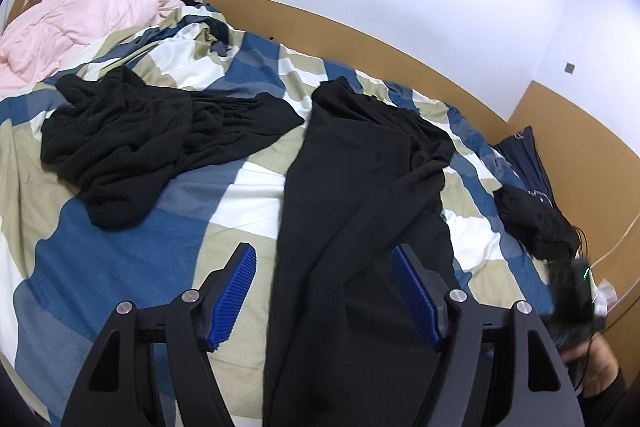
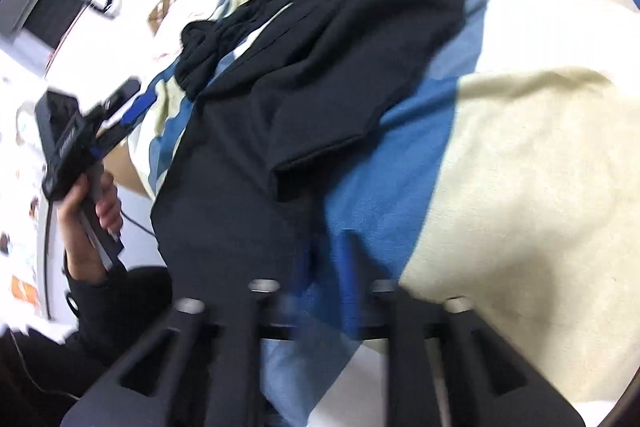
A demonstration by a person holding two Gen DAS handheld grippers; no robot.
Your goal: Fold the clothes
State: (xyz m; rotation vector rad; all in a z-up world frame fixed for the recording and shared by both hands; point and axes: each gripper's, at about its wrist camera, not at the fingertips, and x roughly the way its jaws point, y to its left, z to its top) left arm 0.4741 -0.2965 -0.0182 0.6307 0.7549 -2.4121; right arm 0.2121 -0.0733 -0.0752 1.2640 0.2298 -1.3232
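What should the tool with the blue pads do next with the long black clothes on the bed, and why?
Probably lower the left tool and close it on the long black garment. Its blue pads stand wide apart with the cloth's edge lying flat between them, not yet pinched, so a fold can't start until it grips.

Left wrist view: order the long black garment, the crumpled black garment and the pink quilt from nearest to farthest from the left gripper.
1. Long black garment: directly beneath and between the open fingers of the left gripper.
2. Crumpled black garment: further up the bed, to the left.
3. Pink quilt: far left corner, by the wall.
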